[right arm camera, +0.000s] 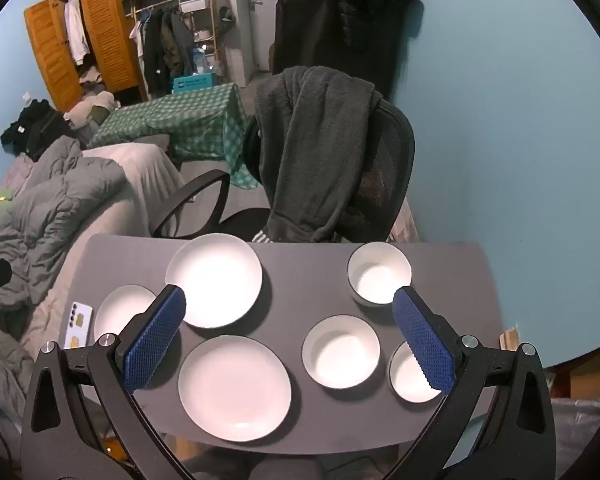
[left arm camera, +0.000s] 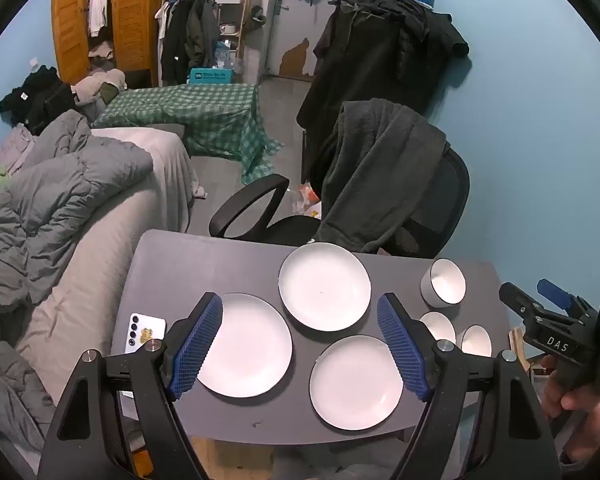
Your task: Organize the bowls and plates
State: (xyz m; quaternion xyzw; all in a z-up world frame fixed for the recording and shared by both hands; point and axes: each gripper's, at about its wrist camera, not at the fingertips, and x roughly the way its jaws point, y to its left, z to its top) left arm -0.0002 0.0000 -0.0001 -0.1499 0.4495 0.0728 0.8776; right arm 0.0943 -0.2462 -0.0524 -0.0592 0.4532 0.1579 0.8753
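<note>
Three white plates lie flat on the grey table (left arm camera: 172,264): a left plate (left arm camera: 246,346), a far plate (left arm camera: 325,286) and a near plate (left arm camera: 356,382). Three white bowls stand upright on the right: a far bowl (right arm camera: 379,273), a middle bowl (right arm camera: 341,351) and a near right bowl (right arm camera: 410,374). My left gripper (left arm camera: 300,340) is open and empty, held above the plates. My right gripper (right arm camera: 290,340) is open and empty, above the near plate (right arm camera: 234,388) and the middle bowl. The right gripper also shows at the right edge of the left wrist view (left arm camera: 540,312).
A white phone (left arm camera: 146,334) lies at the table's left edge. A black office chair (right arm camera: 384,176) draped with a dark garment stands behind the table. A bed with a grey duvet (left arm camera: 60,200) is on the left. A blue wall is on the right.
</note>
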